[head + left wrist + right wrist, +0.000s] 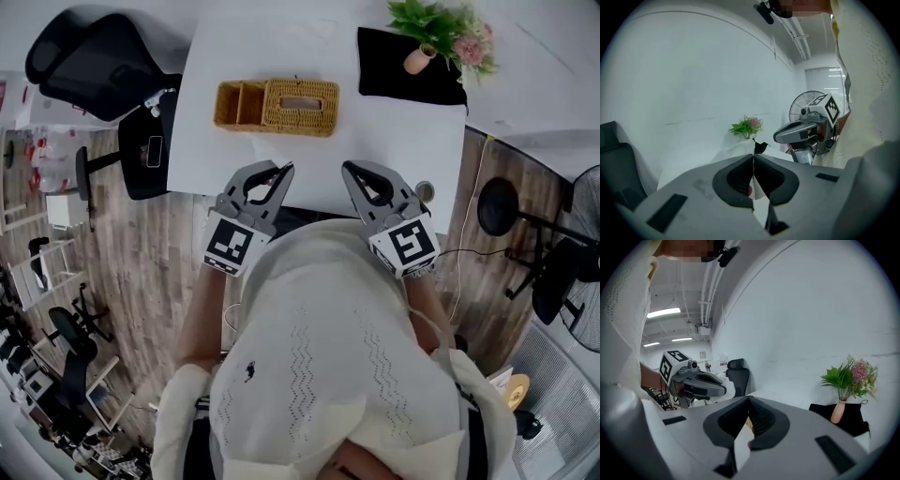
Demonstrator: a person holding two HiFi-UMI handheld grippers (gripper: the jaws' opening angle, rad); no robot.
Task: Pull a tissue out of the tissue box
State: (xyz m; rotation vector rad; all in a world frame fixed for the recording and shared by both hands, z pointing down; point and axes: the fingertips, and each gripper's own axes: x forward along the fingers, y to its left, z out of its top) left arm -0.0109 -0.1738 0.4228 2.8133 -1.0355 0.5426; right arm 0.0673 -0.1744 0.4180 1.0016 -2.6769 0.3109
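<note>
Your white top fills the lower head view. Beyond it, your left tongs and right tongs hover at the counter's near edge. The woven tissue box sits farther in, ahead of the left tongs and apart from both.

Left gripper view: left tongs clenched, empty.

Right gripper view: right tongs clenched, empty.

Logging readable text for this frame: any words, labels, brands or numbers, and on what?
No legible text anywhere.
Left gripper and right gripper cubes: square marker patterns only, no letters.
Small red-and-white label, right gripper view's background: too blurred to read.
</note>
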